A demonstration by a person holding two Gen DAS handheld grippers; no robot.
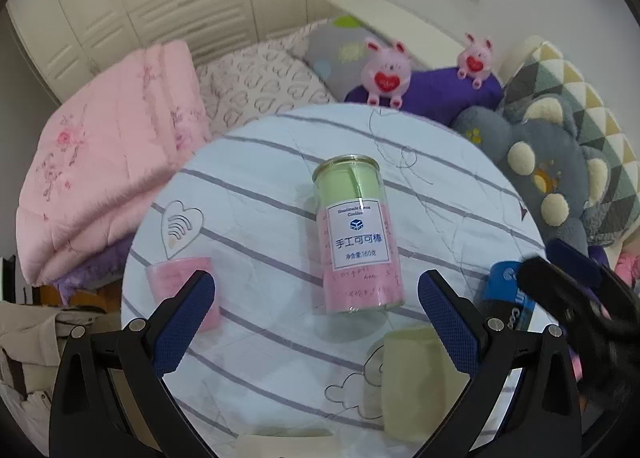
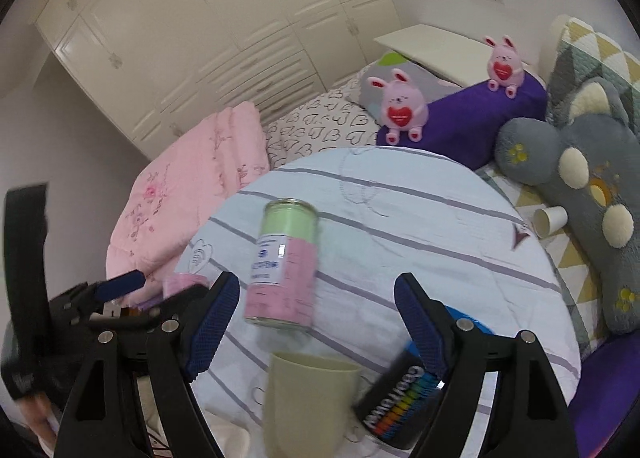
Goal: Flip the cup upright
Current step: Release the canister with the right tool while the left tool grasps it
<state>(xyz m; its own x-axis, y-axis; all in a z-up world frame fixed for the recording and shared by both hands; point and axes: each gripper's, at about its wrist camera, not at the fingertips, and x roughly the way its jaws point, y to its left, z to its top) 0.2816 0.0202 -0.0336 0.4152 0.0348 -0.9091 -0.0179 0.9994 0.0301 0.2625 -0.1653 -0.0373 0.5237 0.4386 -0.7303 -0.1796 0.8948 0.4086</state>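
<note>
A pale green cup [image 2: 308,402] stands on the round table [image 2: 460,218], wider end down, so it looks upside down. It shows blurred in the left wrist view [image 1: 416,374]. My right gripper [image 2: 316,318] is open just above and behind it, fingers spread wide. My left gripper [image 1: 316,314] is open over the table, with a tall clear canister [image 1: 358,234] of green and pink paper lying ahead of it. The canister also shows in the right wrist view [image 2: 284,266]. The right gripper's body [image 1: 576,306] shows at the right of the left wrist view.
A pink cup [image 1: 180,290] sits at the table's left edge. A blue-and-black marker box [image 2: 404,398] lies at the right near the green cup. A paper cup [image 2: 550,220] lies beyond the table edge. Pillows, plush toys and a pink quilt [image 1: 108,178] surround the table.
</note>
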